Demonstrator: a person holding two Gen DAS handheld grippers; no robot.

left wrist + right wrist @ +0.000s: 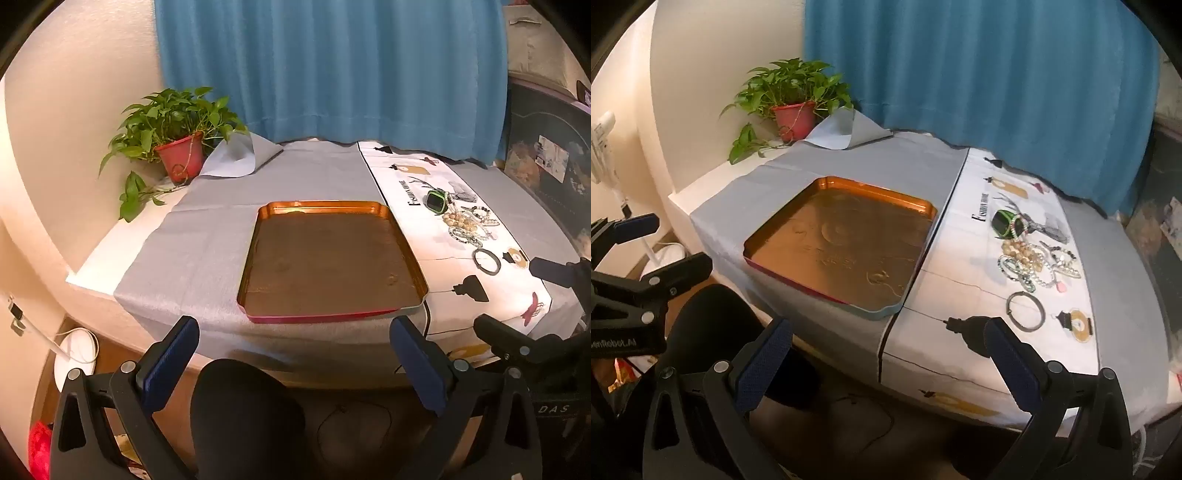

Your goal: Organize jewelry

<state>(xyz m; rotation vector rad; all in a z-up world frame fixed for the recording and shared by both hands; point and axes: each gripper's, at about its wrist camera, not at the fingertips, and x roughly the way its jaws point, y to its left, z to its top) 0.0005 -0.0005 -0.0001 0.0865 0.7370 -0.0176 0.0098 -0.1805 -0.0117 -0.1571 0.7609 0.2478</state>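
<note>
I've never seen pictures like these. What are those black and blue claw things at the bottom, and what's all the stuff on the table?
Each claw is a hand-held gripper, a two-finger tool a person carries, one in each hand. A small camera rides on each, looking forward between its fingers. One picture comes from the left hand-held gripper, the other from the right hand-held gripper. Both are open and hold nothing.

On the table sits an orange tray with nothing in it. Beside it, on a white printed cloth, lies the jewelry: a green watch, a beaded bracelet pile and a dark bangle lying apart from the pile, nearer the table's front edge. A potted plant stands in the far corner, before a blue curtain.
</note>
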